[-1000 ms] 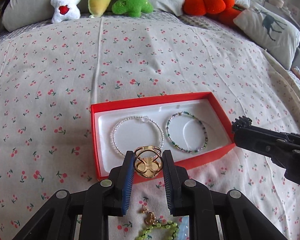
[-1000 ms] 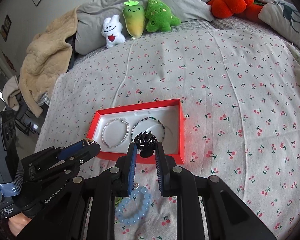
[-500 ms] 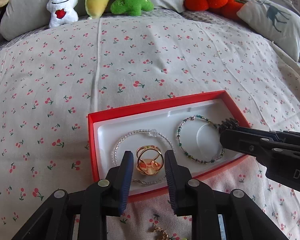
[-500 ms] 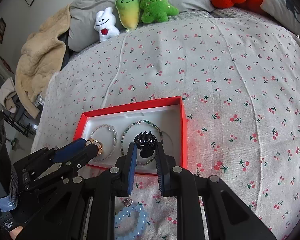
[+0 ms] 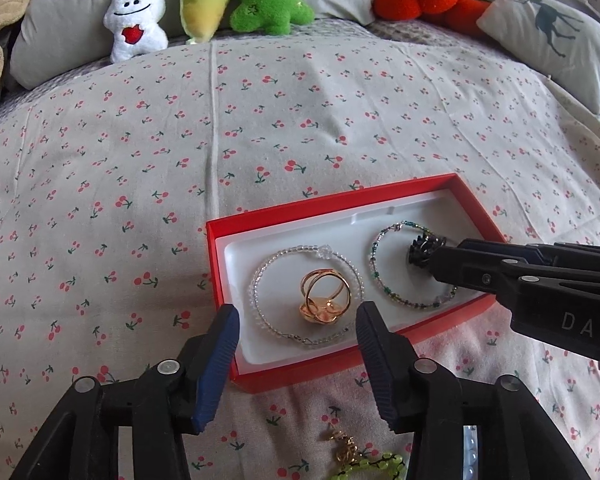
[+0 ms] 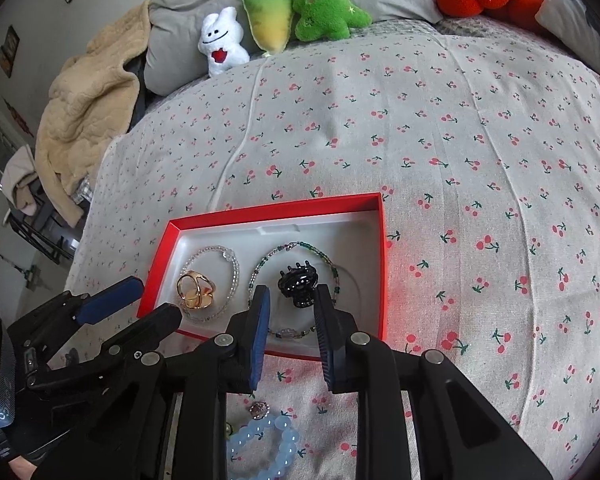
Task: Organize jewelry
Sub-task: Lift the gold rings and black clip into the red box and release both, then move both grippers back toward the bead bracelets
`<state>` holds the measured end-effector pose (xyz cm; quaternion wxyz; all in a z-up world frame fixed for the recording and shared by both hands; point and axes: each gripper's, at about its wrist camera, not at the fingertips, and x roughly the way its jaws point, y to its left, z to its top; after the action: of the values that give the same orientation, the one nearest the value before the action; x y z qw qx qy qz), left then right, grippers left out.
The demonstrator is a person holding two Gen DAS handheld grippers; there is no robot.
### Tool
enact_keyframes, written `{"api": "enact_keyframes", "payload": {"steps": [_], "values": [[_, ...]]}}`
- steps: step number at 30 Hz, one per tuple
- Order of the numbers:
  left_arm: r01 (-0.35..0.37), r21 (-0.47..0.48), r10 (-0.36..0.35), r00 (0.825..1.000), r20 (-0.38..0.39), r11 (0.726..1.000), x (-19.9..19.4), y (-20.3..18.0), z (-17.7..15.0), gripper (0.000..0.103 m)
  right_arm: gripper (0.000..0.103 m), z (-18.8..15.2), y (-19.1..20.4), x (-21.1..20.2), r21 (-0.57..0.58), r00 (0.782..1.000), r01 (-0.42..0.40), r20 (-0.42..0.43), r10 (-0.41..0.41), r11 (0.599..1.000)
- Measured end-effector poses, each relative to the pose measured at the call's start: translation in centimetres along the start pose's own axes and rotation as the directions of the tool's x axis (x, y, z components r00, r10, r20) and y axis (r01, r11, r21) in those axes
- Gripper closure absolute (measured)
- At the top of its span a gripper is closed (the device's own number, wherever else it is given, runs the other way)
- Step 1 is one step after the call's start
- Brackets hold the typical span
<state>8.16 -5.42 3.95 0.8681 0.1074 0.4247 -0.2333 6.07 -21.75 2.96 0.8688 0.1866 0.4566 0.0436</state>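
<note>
A red box [image 5: 340, 200] [image 6: 276, 206] with a white liner lies on the cherry-print bedspread. In it a gold ring [image 5: 324, 298] [image 6: 194, 290] lies inside a clear bead bracelet [image 5: 260, 280] [image 6: 234, 268]. A black hair claw [image 5: 422, 250] [image 6: 298, 284] lies inside a green bead bracelet [image 5: 384, 288] [image 6: 260, 268]. My left gripper [image 5: 296, 316] [image 6: 152, 300] is open just short of the ring. My right gripper [image 6: 290, 296] [image 5: 436, 256] is open, its fingers either side of the claw.
In front of the box lie a light blue bead bracelet [image 6: 260, 444], a green bead bracelet [image 5: 364, 466] and a small gold piece [image 5: 346, 450]. Plush toys [image 5: 204, 0] and pillows [image 5: 548, 28] line the bed's far side. A beige blanket [image 6: 84, 108] hangs at the left.
Both grippers moved forward over the box and opened. The left let the gold ring down inside the clear bracelet, the right let the black claw down inside the green bracelet.
</note>
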Motion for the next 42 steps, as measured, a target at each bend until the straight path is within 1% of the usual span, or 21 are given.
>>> {"api": "enact_keyframes", "payload": {"steps": [1, 3, 8, 10, 13, 16, 20, 29, 32, 35, 39, 42], "values": [[-0.005, 0.001, 0.005, 1.000, 0.001, 1.000, -0.2, 0.0, -0.1, 0.044, 0.064, 0.0, 0.1, -0.3, -0.003, 1.000, 0.001, 0.004, -0.001, 1.000], [-0.013, 0.001, 0.013, 1.000, -0.002, 1.000, -0.6, 0.2, -0.3, 0.039, 0.059, -0.1, 0.3, -1.1, -0.008, 1.000, 0.003, 0.013, -0.003, 1.000], [-0.025, -0.021, 0.024, 0.999, -0.021, 0.999, -1.8, 0.8, -1.2, 0.028, 0.057, -0.8, 0.8, -3.1, -0.025, 1.000, 0.022, 0.019, -0.021, 0.999], [-0.021, -0.037, 0.020, 0.999, -0.035, 0.999, -2.3, 1.1, -1.8, 0.026, 0.051, -1.3, 1.0, -3.9, -0.026, 0.999, 0.030, 0.020, -0.030, 0.999], [-0.015, -0.053, 0.012, 0.998, -0.054, 0.998, -3.0, 1.6, -2.8, 0.022, 0.048, -2.2, 1.2, -5.0, -0.034, 0.999, 0.045, 0.017, -0.045, 0.998], [-0.022, -0.047, 0.019, 0.998, -0.064, 0.999, -3.8, 1.7, -3.9, 0.018, 0.045, -3.3, 1.6, -5.9, -0.058, 0.997, 0.072, 0.013, -0.071, 0.996], [-0.022, -0.036, 0.019, 0.997, -0.080, 0.999, -4.5, 1.9, -5.5, 0.014, 0.040, -5.0, 1.7, -6.7, -0.083, 0.996, 0.088, -0.006, -0.089, 0.993], [-0.022, -0.028, 0.018, 0.989, -0.145, 0.999, -4.6, 3.0, -9.0, 0.011, 0.039, -8.6, 2.1, -7.1, -0.121, 0.992, 0.098, -0.071, -0.107, 0.988], [-0.011, -0.040, 0.004, 0.984, -0.179, 0.999, -4.1, 3.3, -10.0, 0.011, 0.039, -9.9, 2.4, -6.3, -0.136, 0.987, 0.107, -0.102, -0.122, 0.985], [-0.010, -0.051, -0.001, 0.978, -0.210, 0.999, -3.6, 3.5, -10.9, 0.011, 0.038, -11.0, 2.5, -5.3, -0.158, 0.979, 0.131, -0.135, -0.153, 0.979], [-0.015, -0.046, 0.004, 0.975, -0.224, 0.999, -3.5, 3.3, -11.4, 0.011, 0.039, -11.8, 2.4, -3.8, -0.170, 0.968, 0.155, -0.169, -0.184, 0.973], [-0.023, -0.049, 0.011, 0.973, -0.229, 0.999, -3.3, 3.3, -11.4, 0.011, 0.038, -11.9, 2.1, -2.9, -0.152, 0.963, 0.167, -0.185, -0.194, 0.974]]}}
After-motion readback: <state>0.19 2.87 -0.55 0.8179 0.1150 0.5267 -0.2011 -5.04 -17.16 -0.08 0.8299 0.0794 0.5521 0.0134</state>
